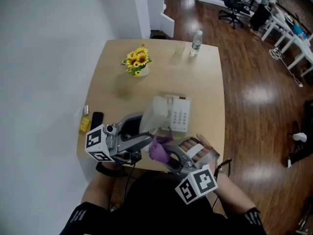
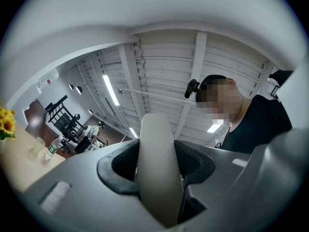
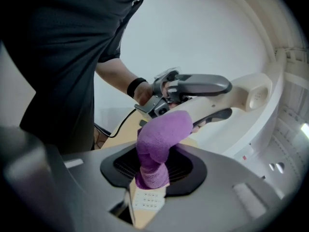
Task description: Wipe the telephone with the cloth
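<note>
The white telephone base [image 1: 179, 114] with its keypad lies on the wooden table [image 1: 205, 77]. Its cream handset [image 1: 154, 113] is lifted off the base, and my left gripper [image 1: 141, 140] is shut on it; the handset [image 2: 157, 168] fills the gap between the jaws in the left gripper view. My right gripper [image 1: 165, 153] is shut on a purple cloth [image 1: 159, 148], bunched just right of the left gripper. In the right gripper view the cloth [image 3: 159, 141] rises from the jaws and touches the handset [image 3: 241, 98] held across it.
A pot of yellow sunflowers [image 1: 137, 62], a glass [image 1: 178, 50] and a water bottle [image 1: 195, 42] stand at the table's far side. A black phone [image 1: 96, 119] and a small yellow object [image 1: 85, 124] lie near the left edge. Wooden floor lies to the right.
</note>
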A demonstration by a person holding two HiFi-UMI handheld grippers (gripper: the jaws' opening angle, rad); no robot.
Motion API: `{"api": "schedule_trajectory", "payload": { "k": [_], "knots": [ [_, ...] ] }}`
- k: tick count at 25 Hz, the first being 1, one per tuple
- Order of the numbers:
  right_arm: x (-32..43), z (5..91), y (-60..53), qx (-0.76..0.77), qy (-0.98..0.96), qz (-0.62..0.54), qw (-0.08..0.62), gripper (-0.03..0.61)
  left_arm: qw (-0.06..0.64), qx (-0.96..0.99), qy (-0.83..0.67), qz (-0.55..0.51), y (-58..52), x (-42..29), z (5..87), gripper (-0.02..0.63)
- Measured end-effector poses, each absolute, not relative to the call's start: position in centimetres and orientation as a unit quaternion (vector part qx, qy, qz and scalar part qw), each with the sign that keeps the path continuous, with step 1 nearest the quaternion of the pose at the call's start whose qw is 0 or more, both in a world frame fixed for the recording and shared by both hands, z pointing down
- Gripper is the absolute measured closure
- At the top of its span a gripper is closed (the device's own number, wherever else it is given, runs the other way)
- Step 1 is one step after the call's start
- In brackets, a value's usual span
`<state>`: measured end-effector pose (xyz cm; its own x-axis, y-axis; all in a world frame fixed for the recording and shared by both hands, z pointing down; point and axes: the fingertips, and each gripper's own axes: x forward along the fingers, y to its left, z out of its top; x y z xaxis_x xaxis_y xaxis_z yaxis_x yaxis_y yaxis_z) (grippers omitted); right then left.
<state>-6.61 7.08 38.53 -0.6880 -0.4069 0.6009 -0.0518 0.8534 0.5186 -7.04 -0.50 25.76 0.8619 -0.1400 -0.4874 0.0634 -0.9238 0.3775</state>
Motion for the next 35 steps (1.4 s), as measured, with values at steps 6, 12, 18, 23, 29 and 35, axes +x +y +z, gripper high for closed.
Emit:
{"api": "schedule_trajectory", "payload": {
  "k": [6, 12, 18, 23, 29, 35],
  "knots": [
    [-5.8, 41.6, 8.5, 0.097, -0.893, -0.203, 0.391, 0.439, 0.207, 0.944, -0.029, -0.257, -1.0, -6.5, 26.9, 0.405],
    [-2.0, 39.7, 5.0, 0.199, -0.917, -0.138, 0.316, 0.437, 0.213, 0.948, -0.054, -0.229, -2.1, -6.0, 28.5, 0.405],
    [5.9, 39.3, -1.4, 0.348, -0.921, 0.027, 0.173, 0.436, 0.236, 0.948, -0.093, -0.194, -3.5, -5.6, 32.1, 0.405],
    [10.4, 46.4, -6.9, 0.38, -0.899, 0.102, 0.19, 0.436, 0.252, 0.945, -0.12, -0.172, -4.1, -5.7, 34.8, 0.405],
    [9.2, 55.6, -13.3, 0.358, -0.884, 0.093, 0.287, 0.434, 0.274, 0.936, -0.163, -0.147, -4.8, -7.0, 38.3, 0.405],
    [3.8, 61.0, -18.2, 0.302, -0.881, 0.059, 0.36, 0.434, 0.292, 0.925, -0.207, -0.128, -5.1, -9.0, 41.0, 0.405]
  ]
}}
